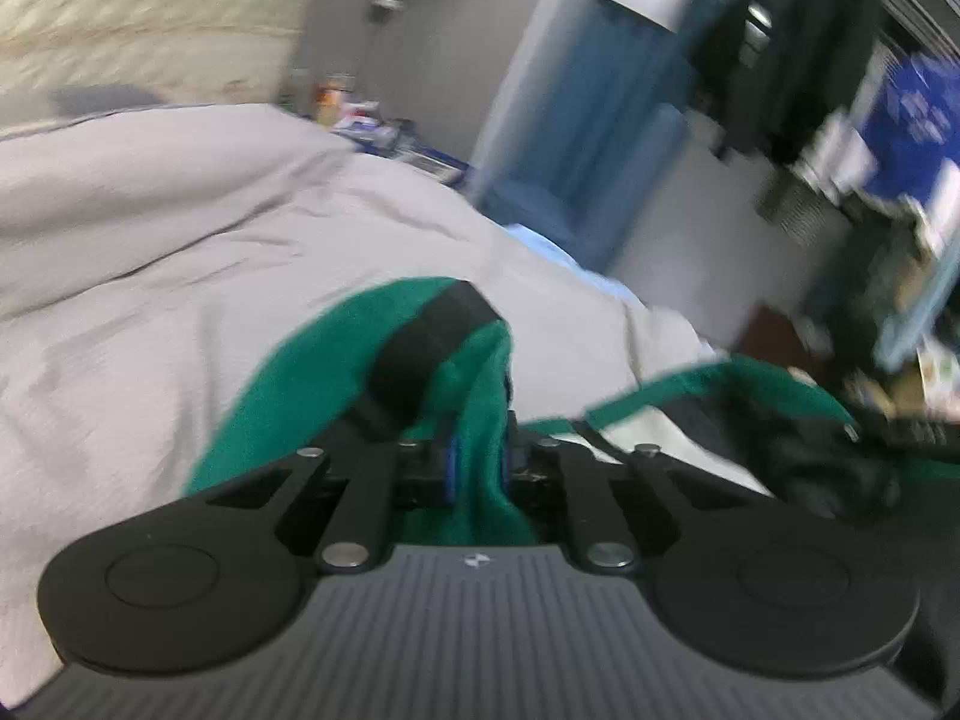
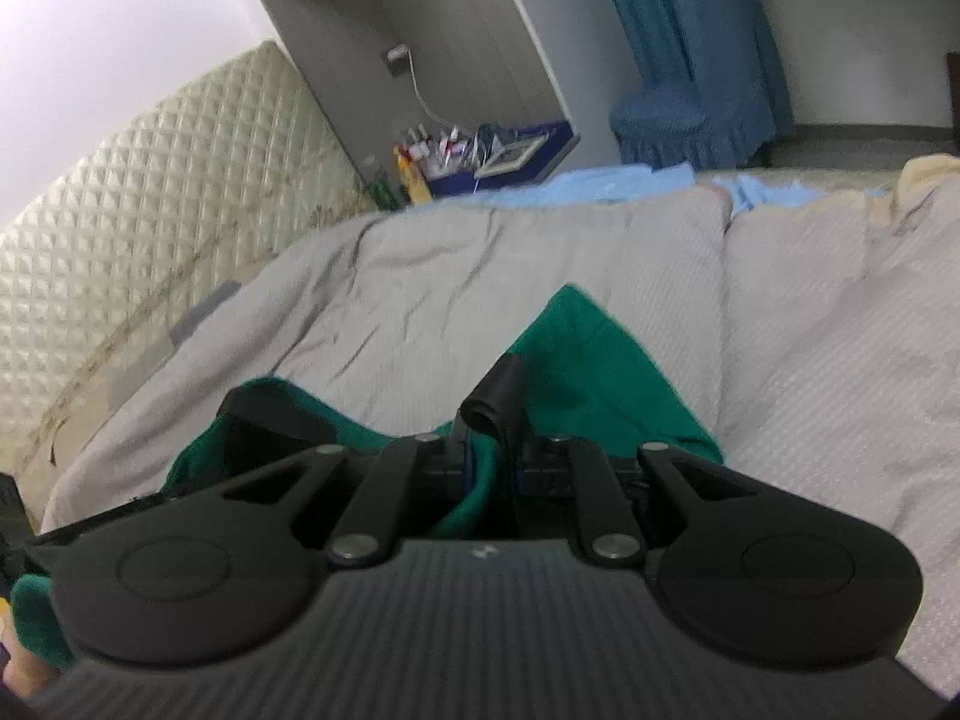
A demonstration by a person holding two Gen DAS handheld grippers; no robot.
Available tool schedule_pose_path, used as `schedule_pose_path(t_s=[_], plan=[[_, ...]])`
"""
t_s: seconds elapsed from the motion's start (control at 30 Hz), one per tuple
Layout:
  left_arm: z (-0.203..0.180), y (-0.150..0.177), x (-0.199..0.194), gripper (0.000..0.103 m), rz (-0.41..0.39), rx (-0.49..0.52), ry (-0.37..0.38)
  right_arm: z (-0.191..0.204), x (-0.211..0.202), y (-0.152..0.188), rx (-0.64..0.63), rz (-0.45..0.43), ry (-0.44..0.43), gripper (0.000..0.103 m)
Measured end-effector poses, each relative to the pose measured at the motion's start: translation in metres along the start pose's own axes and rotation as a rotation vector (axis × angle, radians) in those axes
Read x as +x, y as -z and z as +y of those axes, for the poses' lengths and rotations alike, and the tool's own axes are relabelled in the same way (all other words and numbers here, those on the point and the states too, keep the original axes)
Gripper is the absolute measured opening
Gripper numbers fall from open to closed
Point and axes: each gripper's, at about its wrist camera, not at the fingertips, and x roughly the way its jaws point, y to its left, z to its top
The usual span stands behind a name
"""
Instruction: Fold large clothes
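Left hand-held gripper (image 1: 478, 468) and right hand-held gripper (image 2: 489, 468) each pinch cloth, angled downward.

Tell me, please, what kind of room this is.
Most likely a bedroom: a grey quilt covers a bed, a padded cream headboard stands behind it, and blue curtains hang by the far wall.

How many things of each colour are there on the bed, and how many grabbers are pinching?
Green garment with black trim: 1
Grey quilt under it: 1
Light blue cloth at the bed's far edge: 1
Grippers pinching the green garment: 2, the left gripper and the right gripper
Total: 5
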Motion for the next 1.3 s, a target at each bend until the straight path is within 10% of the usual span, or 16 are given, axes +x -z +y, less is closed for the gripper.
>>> schedule_pose_path(t_s=[0.3,0.57,0.97,1.3], plan=[[0.043,-0.063,-0.050,0.010,-0.183,-0.262,-0.050,-0.025,-0.031,-0.061,0.137,-0.164,0.026,0.013],[0.068,-0.106,0.011,0.010,-0.102,-0.327,-0.150,-0.066,0.044,-0.107,0.216,-0.081,0.179,0.013],[0.113,-0.089,0.164,0.010,0.164,-0.255,-0.347,-0.102,0.175,-0.081,0.118,0.136,0.412,0.013],[0.104,-0.080,0.147,0.022,0.140,-0.188,-0.261,-0.093,0.166,-0.081,0.028,0.146,0.389,0.016]])
